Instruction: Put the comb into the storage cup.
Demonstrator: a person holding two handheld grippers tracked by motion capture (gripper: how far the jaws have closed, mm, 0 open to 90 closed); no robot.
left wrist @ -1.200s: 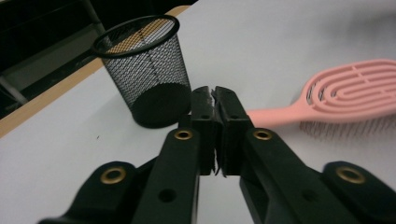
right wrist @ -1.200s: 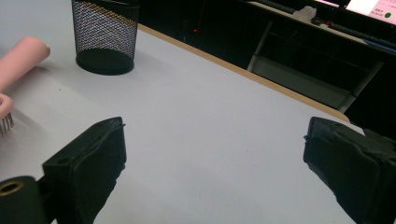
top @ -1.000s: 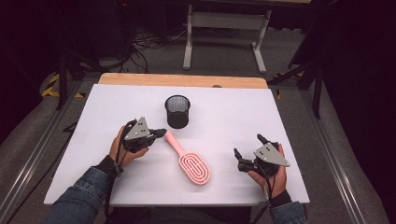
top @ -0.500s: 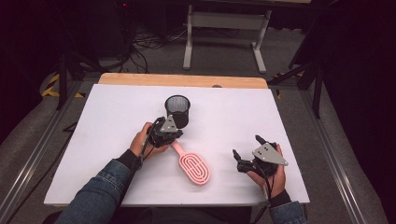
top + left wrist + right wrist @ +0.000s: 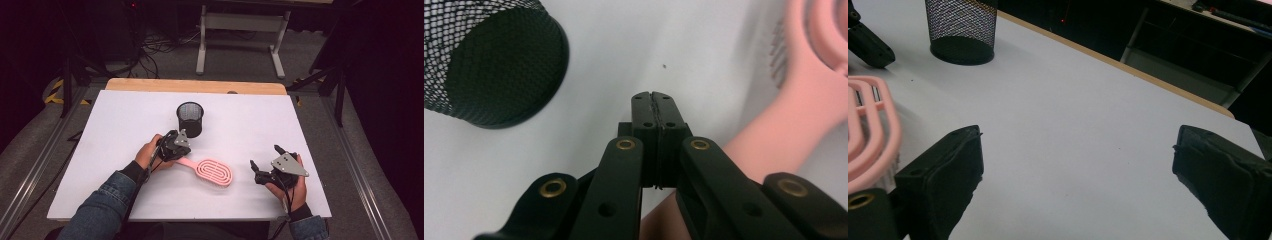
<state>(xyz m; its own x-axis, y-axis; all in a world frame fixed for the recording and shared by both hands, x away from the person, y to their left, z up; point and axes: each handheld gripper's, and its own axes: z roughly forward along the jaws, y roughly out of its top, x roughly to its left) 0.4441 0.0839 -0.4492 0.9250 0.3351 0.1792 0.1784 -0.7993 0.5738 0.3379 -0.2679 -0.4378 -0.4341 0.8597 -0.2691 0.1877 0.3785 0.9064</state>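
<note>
Left gripper [image 5: 655, 97] jaws closed, empty, over pink brush [image 5: 212, 170] handle; right gripper [image 5: 265, 165] wide open, empty. Risk: closed jaws shove handle, brush skids toward mesh cup [image 5: 190, 119].

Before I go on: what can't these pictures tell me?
- Inside of the black mesh cup: too dark in the high view; cut off by the edge in both gripper views.
- Handle end of the pink plastic hairbrush: hidden under the left gripper in the high view.
- Brush bristles: face down.
</note>
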